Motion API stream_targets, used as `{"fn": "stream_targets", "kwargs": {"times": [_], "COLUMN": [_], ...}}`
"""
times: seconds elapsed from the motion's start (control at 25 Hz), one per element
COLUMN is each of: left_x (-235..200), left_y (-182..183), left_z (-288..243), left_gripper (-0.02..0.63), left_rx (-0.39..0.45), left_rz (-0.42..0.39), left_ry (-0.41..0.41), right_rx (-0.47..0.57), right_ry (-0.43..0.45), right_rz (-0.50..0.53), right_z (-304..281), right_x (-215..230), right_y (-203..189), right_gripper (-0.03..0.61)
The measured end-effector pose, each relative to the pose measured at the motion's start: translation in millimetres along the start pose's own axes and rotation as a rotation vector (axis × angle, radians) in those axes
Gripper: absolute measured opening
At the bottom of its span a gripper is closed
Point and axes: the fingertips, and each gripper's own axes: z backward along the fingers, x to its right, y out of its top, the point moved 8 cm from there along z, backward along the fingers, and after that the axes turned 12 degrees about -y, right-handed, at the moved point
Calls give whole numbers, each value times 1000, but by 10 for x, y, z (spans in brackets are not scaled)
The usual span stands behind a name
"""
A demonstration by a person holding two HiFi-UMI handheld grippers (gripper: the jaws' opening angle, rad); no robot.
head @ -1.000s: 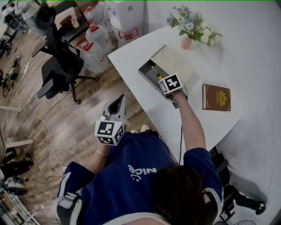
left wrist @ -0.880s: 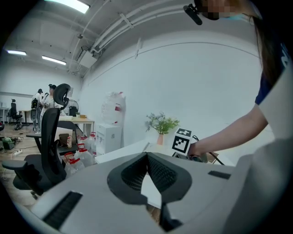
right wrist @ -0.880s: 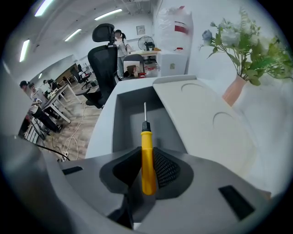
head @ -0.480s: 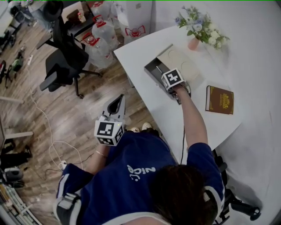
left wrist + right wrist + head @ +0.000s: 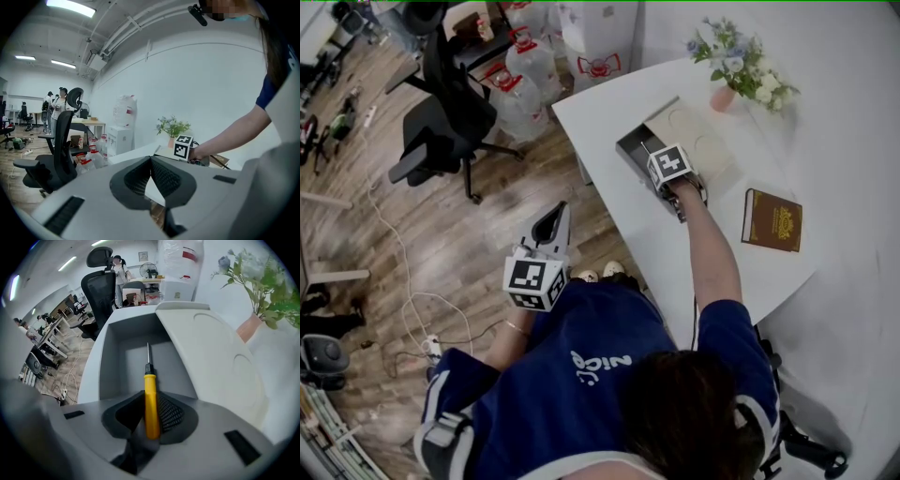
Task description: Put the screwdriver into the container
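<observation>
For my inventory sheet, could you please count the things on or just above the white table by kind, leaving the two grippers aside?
Screwdriver: 1
Container: 1
Lid: 1
Book: 1
Vase of flowers: 1
Total: 5

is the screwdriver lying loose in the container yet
No, the right gripper holds the screwdriver by its yellow handle, with the shaft pointing into the open grey container.
</observation>
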Motion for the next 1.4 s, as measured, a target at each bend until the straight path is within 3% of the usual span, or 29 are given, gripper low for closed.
{"fn": "stream_targets", "kwargs": {"times": [0.16, 0.32, 0.56, 0.84, 1.4], "left_x": [-14, -24, 35, 101, 416], "left_y": [2, 19, 20, 26, 181], "left_z": [-15, -45, -120, -218, -430], "left_gripper": [17, 17, 17, 17, 17], "left_rx": [13, 18, 14, 20, 49], "left_rz": [8, 10, 13, 16, -9], "left_ry": [5, 2, -37, -90, -245], "right_rx": [22, 46, 114, 329, 776], "right_ry": [-1, 36, 67, 89, -31], "right_rz": [-4, -16, -60, -160, -414], "right_z": [-2, 45, 220, 698, 1985], "right_x": [13, 16, 87, 246, 254], "right_y": [-2, -4, 19, -41, -882], "right_gripper": [102, 153, 153, 152, 133]}}
